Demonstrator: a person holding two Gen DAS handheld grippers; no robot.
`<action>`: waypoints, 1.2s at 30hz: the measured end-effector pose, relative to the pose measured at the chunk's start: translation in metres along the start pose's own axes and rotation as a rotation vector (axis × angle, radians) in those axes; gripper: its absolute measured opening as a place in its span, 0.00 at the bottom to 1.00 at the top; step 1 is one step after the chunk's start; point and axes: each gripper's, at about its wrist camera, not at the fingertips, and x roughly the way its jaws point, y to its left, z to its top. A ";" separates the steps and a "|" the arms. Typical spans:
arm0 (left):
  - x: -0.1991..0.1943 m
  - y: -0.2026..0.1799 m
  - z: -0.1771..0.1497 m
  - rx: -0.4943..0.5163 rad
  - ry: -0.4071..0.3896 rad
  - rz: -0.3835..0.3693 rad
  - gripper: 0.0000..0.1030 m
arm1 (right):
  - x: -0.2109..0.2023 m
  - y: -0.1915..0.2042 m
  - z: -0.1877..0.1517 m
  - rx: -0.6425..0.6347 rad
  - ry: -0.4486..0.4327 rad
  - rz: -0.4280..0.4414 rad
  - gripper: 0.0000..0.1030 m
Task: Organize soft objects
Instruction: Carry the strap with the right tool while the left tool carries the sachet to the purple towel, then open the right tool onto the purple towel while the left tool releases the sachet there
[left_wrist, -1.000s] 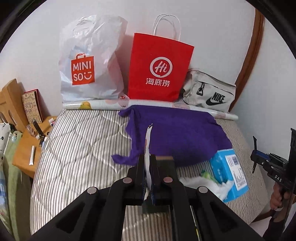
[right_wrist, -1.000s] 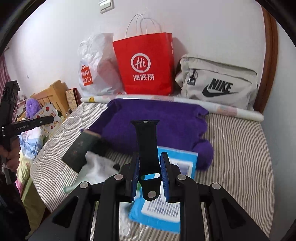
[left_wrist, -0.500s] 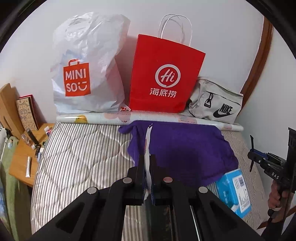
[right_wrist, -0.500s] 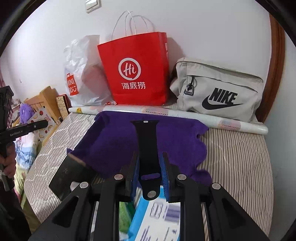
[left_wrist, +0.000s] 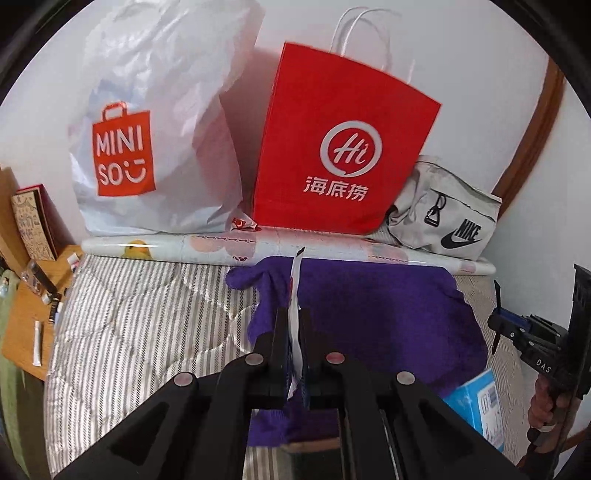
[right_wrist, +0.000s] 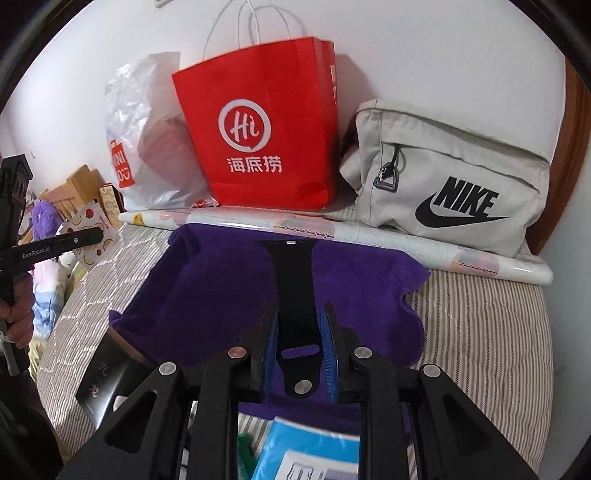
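- Across the centre of both wrist views lies a purple towel (left_wrist: 369, 314), spread flat on a striped mattress (left_wrist: 140, 317), apparently as a landing spot for the small soft items being sorted.
- At lower centre of the left wrist view, the left gripper (left_wrist: 294, 334) is clamped tight on a thin white wrapper or sachet (left_wrist: 295, 295), which stands edge-on above the fingers and over the towel's near-left part.
- At lower centre of the right wrist view, the right gripper (right_wrist: 298, 325) pinches a black silicone watch strap (right_wrist: 293, 295) by its sides; the strap sticks forward over the towel, its pin end nearest the camera.
- Along the wall at the top stand a white Miniso plastic bag (left_wrist: 155, 140), a red paper bag (left_wrist: 340, 147) with white handles, and a grey Nike pouch (right_wrist: 454, 181), with a rolled printed sheet (left_wrist: 184, 247) lying in front of them.
- At the bottom edge of the right wrist view, a blue tissue pack (right_wrist: 314, 450) and a dark booklet (right_wrist: 107, 373) rest at the towel's near edge.
- Both items are held in the air, so neither is placed yet; they look bound for the towel or a bag.
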 end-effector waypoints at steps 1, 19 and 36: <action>0.006 0.000 0.001 0.000 0.007 -0.007 0.05 | 0.005 -0.002 0.001 0.003 0.009 -0.007 0.22; 0.107 -0.036 0.011 0.077 0.192 -0.097 0.05 | 0.086 -0.041 0.003 0.052 0.199 -0.060 0.22; 0.143 -0.035 0.007 0.059 0.261 -0.123 0.05 | 0.129 -0.047 0.005 0.047 0.300 -0.064 0.22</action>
